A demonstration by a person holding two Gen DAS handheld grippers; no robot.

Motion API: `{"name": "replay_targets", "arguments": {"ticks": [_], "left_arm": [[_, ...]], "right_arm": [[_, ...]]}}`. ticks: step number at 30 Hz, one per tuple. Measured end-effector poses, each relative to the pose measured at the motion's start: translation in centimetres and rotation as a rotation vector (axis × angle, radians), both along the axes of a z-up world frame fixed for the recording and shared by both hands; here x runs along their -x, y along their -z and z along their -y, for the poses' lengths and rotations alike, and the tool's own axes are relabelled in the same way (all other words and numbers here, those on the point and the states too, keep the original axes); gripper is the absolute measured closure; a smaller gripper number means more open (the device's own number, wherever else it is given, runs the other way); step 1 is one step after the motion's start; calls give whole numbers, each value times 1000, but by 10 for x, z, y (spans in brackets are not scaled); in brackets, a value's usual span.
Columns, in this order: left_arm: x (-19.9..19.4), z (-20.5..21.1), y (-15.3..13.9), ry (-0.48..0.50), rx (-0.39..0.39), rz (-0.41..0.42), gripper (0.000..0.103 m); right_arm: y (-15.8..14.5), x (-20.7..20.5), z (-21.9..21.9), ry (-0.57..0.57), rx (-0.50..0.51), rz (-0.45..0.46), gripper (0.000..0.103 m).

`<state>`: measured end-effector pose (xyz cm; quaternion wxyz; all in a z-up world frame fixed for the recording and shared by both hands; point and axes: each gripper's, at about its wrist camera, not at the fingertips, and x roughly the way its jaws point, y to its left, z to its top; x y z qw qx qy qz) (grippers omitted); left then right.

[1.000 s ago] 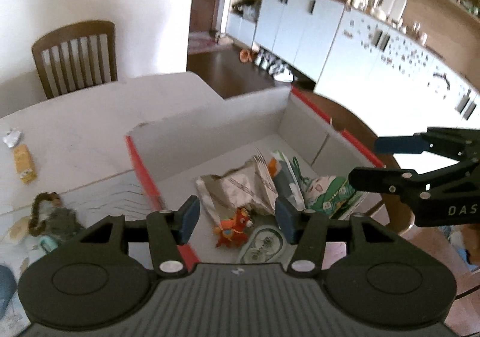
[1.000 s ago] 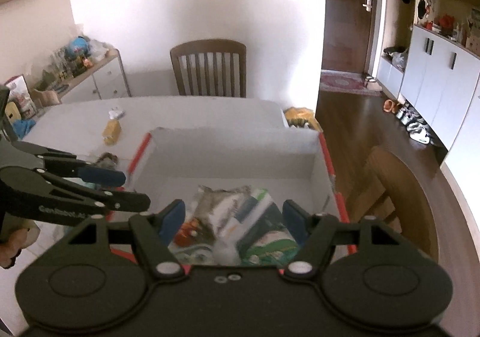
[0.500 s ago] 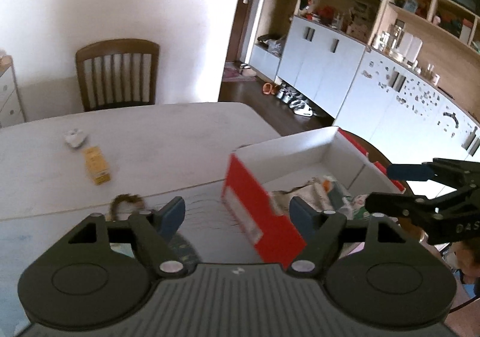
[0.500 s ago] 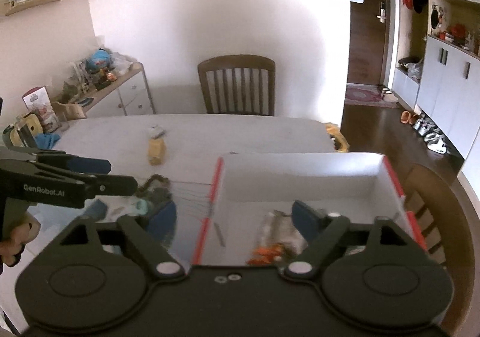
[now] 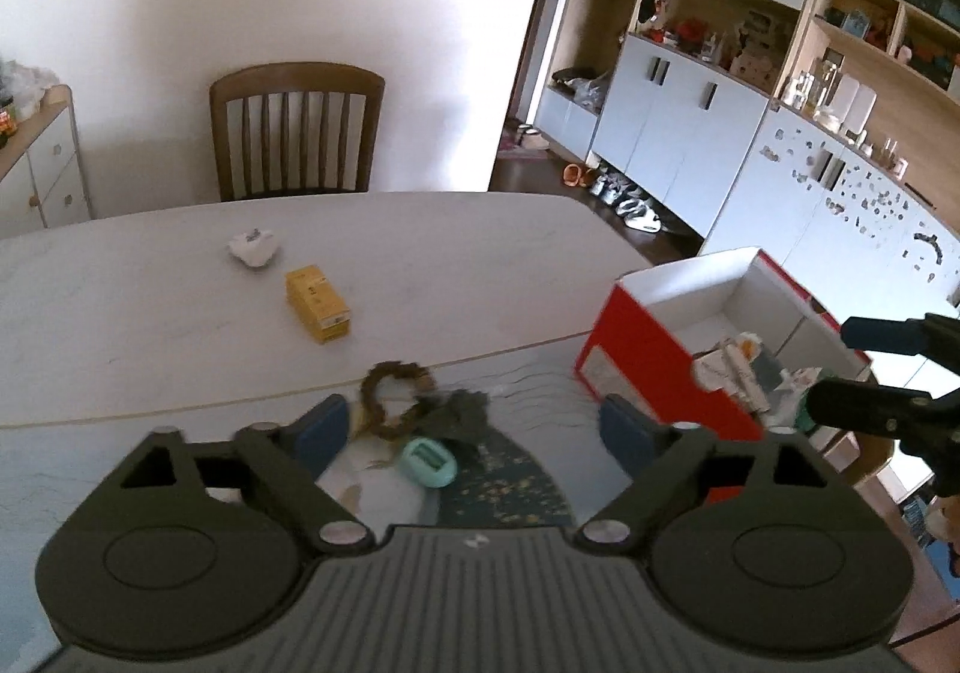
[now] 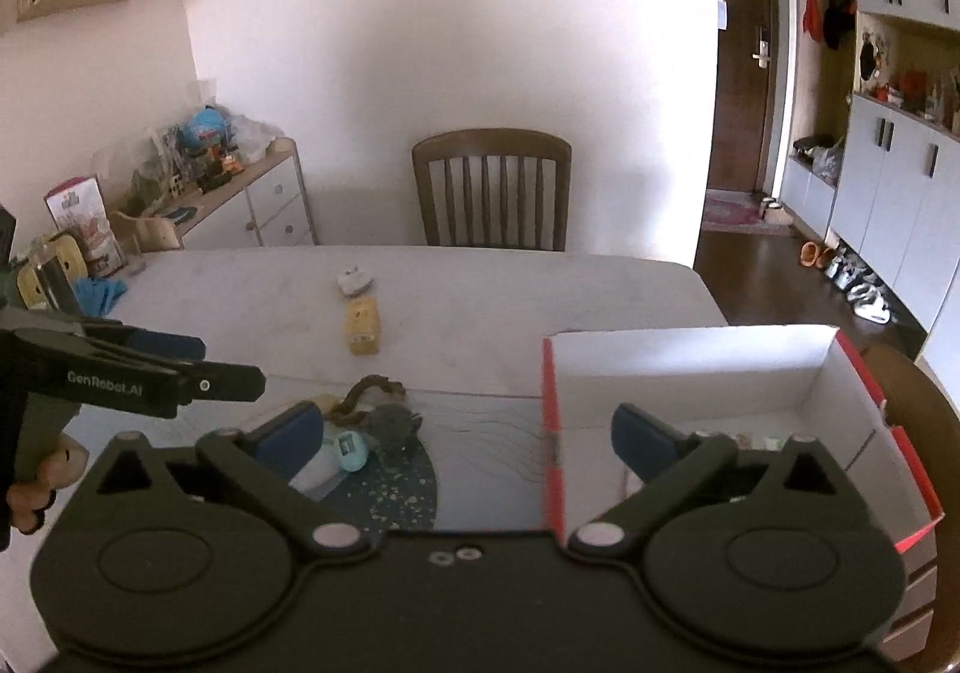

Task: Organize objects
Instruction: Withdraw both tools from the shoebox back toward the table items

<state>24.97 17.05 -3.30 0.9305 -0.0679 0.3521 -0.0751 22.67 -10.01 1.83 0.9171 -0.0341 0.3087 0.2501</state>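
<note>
Furthest left, your left gripper (image 5: pixel 471 427) hangs low over the near part of the table (image 5: pixel 150 301), its jaws opening with nothing between them. They frame the small heap you presumably mean to clear next. In that heap, a brown braided ring (image 5: pixel 393 394) touches a dark grey-green fuzzy item (image 5: pixel 462 406), and a teal oval gadget (image 5: pixel 427 462) sits just in front, all on or at the edge of a dark speckled mat (image 5: pixel 510 487).

Further back, well apart from the heap, a yellow carton (image 5: pixel 318 304) lies flat beside a crumpled white wrapper (image 5: pixel 253 247); both are loose and not yet sorted.

Right of the heap stands the red box (image 6: pixel 690 367), open-topped at the table's right end so either hand can drop things in. It already holds crumpled packets (image 5: pixel 738 367), which suggests it is the collecting place.

Your right gripper (image 6: pixel 468 433) straddles the box's left wall, jaws likewise opening and empty, one fingertip over the mat and the other over the box.
</note>
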Motion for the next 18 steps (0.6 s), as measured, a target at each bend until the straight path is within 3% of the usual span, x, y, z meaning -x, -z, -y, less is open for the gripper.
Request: {"name": "replay_targets", "arguments": {"ticks": [10, 18], "left_arm": [[-13, -45, 35, -8, 40, 0, 0], [-37, -72, 69, -19, -2, -35, 0]], "right_arm": [[19, -9, -40, 47, 59, -15, 1], [44, -36, -63, 47, 99, -92, 1]]}}
